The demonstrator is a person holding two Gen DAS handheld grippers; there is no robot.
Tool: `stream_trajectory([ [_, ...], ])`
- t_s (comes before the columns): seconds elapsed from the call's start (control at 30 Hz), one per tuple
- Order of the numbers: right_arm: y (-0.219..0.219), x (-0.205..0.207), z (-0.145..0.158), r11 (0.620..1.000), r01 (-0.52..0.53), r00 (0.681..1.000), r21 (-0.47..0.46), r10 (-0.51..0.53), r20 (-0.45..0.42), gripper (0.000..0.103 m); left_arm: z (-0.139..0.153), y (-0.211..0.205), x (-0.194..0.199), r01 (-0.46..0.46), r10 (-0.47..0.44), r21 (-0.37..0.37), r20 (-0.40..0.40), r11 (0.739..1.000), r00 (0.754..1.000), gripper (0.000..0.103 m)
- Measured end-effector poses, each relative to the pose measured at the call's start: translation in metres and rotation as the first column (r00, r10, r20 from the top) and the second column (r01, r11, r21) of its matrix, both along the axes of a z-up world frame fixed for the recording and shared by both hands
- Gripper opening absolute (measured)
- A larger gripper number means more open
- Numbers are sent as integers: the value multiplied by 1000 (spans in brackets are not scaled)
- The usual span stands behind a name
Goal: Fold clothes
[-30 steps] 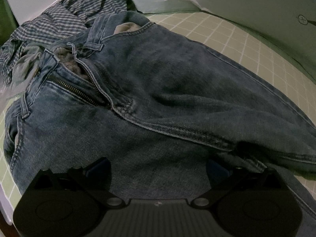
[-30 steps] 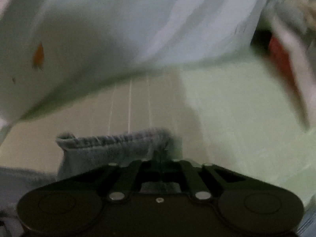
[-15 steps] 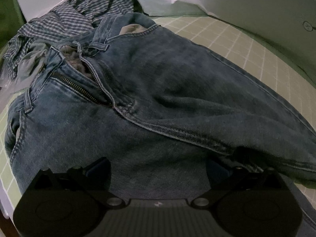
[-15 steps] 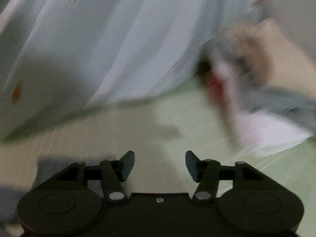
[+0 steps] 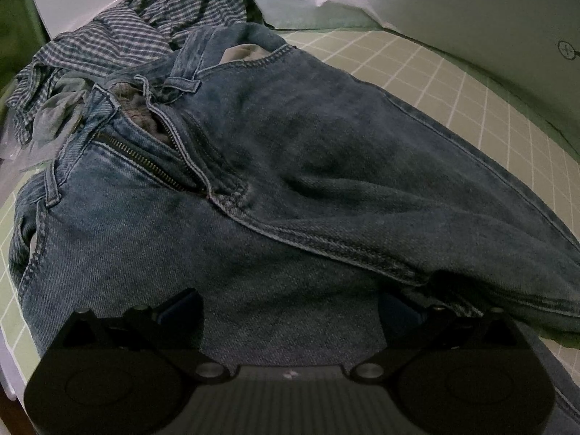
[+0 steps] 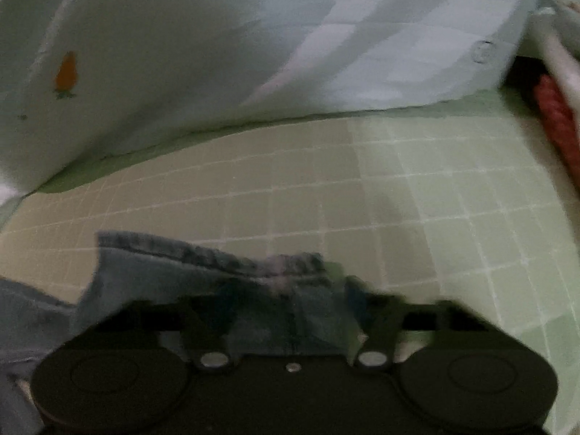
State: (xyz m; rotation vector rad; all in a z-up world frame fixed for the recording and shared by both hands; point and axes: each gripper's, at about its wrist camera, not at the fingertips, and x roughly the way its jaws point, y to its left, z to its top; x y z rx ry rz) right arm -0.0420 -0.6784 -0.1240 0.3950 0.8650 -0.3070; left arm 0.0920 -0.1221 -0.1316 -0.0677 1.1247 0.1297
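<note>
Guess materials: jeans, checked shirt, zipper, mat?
Jeans: washed blue denim, twill weave and thick topstitched seams showing.
Checked shirt: thin woven fabric, probably cotton; it crumples softly.
Zipper: looks like dull brass-toned metal teeth.
Mat: smooth green gridded sheet, likely vinyl or rubber.

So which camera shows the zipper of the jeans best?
The left wrist view: the open zipper lies sharp and unobstructed on the jeans. The right wrist view shows only a blurred hem, no zipper.
</note>
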Motion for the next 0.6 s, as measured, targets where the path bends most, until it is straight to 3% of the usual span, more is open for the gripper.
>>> stream_trajectory([
  [0.03, -1, 2, 3, 1000, -10, 1000, -5, 10, 5, 8, 0, 0, 0, -1, 1, 0, 0, 1000, 1000, 103],
  [0.07, 0, 2, 9, 1000, -13, 1000, -29, 13, 17, 5, 0, 0, 0, -2, 2, 0, 1, 1000, 1000, 103],
  [0.13, -2, -2, 28, 997, 23, 997, -75, -17, 77, 4, 0, 0, 0, -3, 3, 0, 2, 1000, 1000, 103],
  [0.2, -11, -14, 61, 991, 108, 976, -77, -91, 199, 4, 0, 0, -1, -2, 2, 0, 3, 1000, 1000, 103],
  [0.27, -21, -35, 100, 976, 209, 923, -67, -175, 344, 4, 0, 1, -1, -2, 2, 0, 2, 1000, 1000, 103],
  [0.37, -35, -80, 153, 921, 384, 797, -68, -293, 528, 4, 0, 1, -1, -2, 2, -1, 2, 1000, 1000, 103],
  [0.4, -39, -93, 157, 901, 428, 777, -71, -327, 538, 4, 0, 1, -1, -2, 2, 0, 3, 1000, 1000, 103],
  [0.53, -49, -136, 137, 818, 565, 760, -107, -465, 453, 4, -1, 2, -3, -1, 1, 0, 9, 1000, 1000, 103],
  [0.6, -50, -148, 103, 789, 600, 779, -128, -542, 315, 4, -2, 3, -5, 0, 0, 0, 13, 1000, 1000, 103],
])
